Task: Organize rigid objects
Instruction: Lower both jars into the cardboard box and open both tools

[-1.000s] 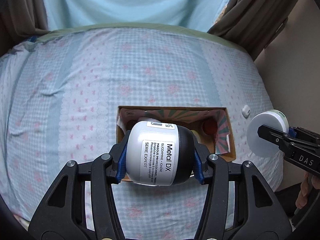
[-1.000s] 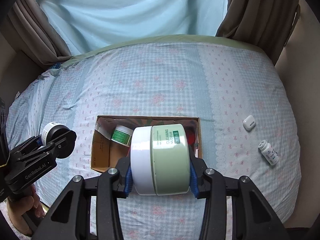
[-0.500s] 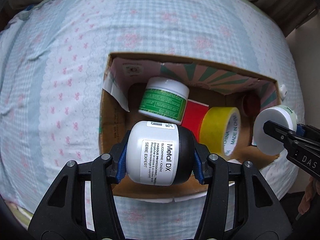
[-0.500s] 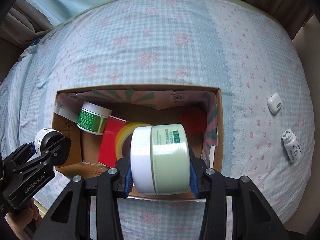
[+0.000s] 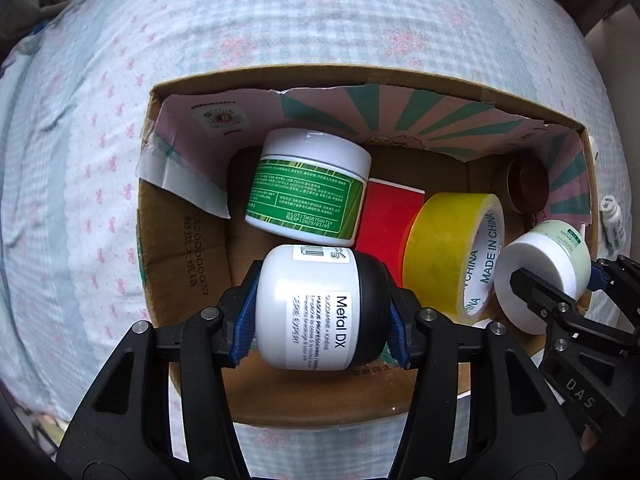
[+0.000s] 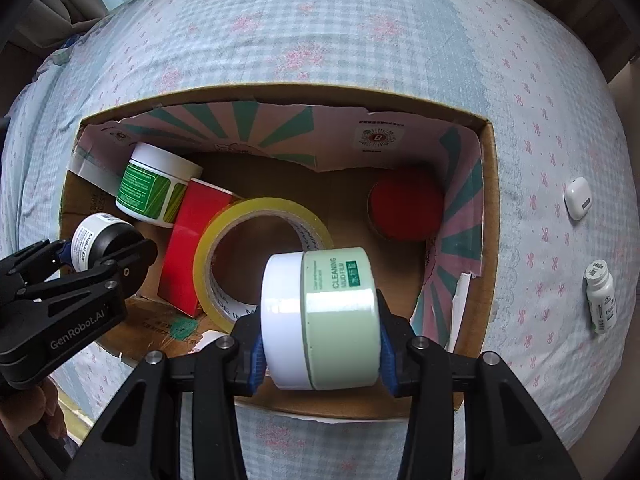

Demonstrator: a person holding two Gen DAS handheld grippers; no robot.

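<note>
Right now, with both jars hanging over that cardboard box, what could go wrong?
The left gripper is opening, so the black-and-white jar, lying sideways between its pads, may drop and roll against the green-labelled jar or the red box.

The pale green jar in the right gripper hangs above the yellow tape roll; released here, it might land on the roll's rim and tip instead of settling on the box floor.

glossy white-and-black plastic jar | brown matt corrugated cardboard box | glossy yellow tape roll | soft gingham cloth bedcover
</note>
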